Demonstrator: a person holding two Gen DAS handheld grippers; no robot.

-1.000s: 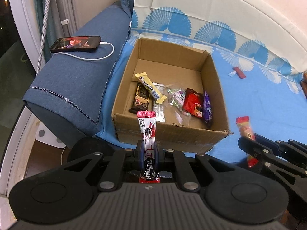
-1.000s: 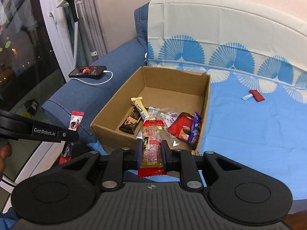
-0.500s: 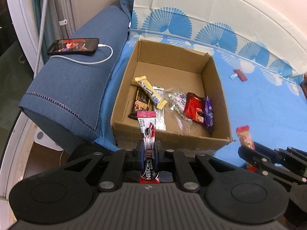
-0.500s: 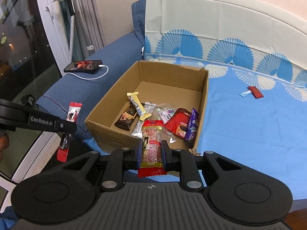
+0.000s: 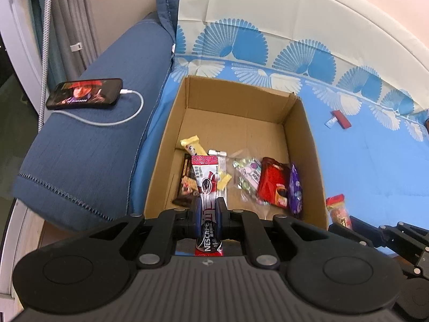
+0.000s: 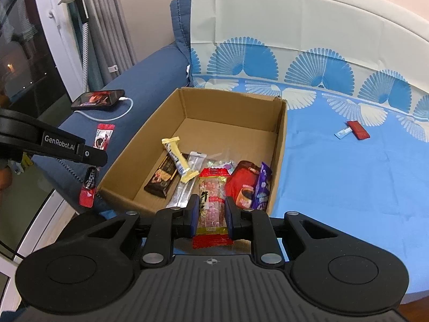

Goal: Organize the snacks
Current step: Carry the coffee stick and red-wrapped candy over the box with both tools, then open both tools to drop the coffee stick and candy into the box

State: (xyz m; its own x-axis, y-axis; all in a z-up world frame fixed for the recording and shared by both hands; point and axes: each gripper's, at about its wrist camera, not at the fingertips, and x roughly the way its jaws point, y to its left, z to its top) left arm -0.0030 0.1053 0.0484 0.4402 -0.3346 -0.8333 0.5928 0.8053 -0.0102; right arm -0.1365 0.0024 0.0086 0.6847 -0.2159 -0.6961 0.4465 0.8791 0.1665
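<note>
An open cardboard box [image 5: 308,139] [image 6: 280,139] sits on the blue bed and holds several snack packets. My left gripper [image 5: 208,209] is shut on a red Nescafe stick [image 5: 206,185], held over the box's near left corner; the stick also shows in the right wrist view [image 6: 103,139]. My right gripper [image 6: 211,212] is shut on a red-ended clear snack bar [image 6: 211,201], just before the box's near wall; the bar also shows in the left wrist view [image 5: 338,210]. A small red packet [image 5: 340,115] [image 6: 358,130] with a white stick lies on the bed, right of the box.
A phone [image 5: 84,94] [image 6: 99,99] with a white charging cable lies on the blue sofa arm left of the box. A white padded headboard with a fan-print cover stands behind. A window and curtain are at the far left.
Both grippers have moved forward toward the box with their packets still held. The left stick now hangs over the box's near edge.
</note>
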